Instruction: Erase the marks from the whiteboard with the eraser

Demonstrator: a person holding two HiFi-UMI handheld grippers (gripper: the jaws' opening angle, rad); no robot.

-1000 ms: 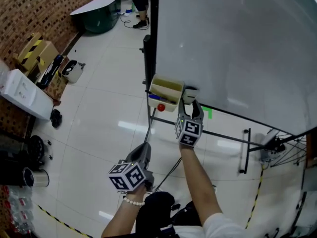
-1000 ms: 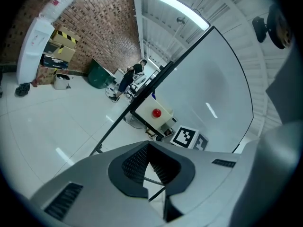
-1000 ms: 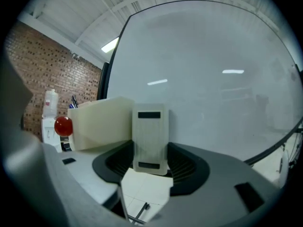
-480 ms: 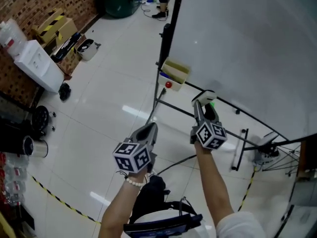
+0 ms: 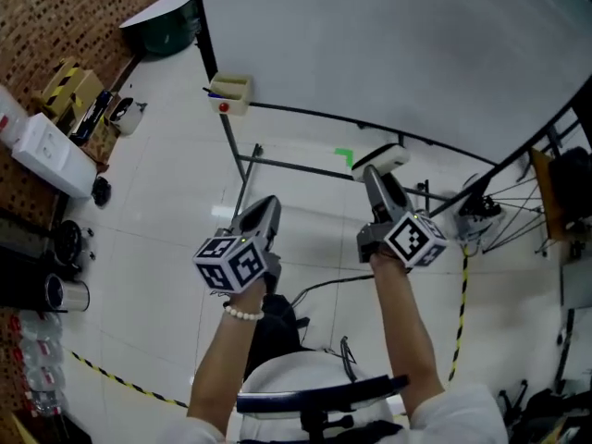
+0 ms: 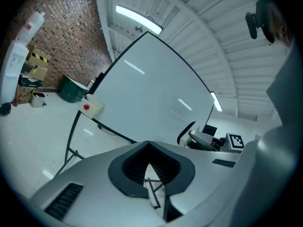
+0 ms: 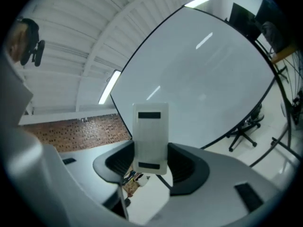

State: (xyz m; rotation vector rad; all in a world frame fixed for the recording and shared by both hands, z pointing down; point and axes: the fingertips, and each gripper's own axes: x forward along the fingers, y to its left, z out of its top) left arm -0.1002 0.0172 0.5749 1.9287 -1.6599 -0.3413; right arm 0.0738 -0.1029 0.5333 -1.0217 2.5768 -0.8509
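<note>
1. Nearest, the person's two forearms reach up from the bottom of the head view toward the whiteboard (image 5: 388,44), each hand holding a gripper with a marker cube.
2. The left gripper (image 5: 264,213) hangs below the whiteboard's lower edge, over the tiled floor. In the left gripper view its jaws (image 6: 149,145) are drawn together on nothing. Only floor and the board's stand legs show through the slit.
3. The right gripper (image 5: 375,178) sits further along, under the middle of the whiteboard's bottom edge. Its jaws are clamped on the eraser (image 5: 384,158), a slim white block. In the right gripper view the eraser (image 7: 150,136) stands upright between the pads, with the board (image 7: 203,79) behind it. It appears close to the board but not pressed on it.
4. What has changed: a second ago the right gripper was up at the small tray (image 5: 231,89) on the whiteboard's lower left corner. Now that tray is well off to the left, and the eraser has been carried away from it toward the board's centre.
5. Farthest, the whiteboard's face looks plain pale grey with light glints. No marks can be made out on it in any view.
6. Judged from this, the pickup is done and wiping has not started. The eraser next needs raising flat against the board.
</note>
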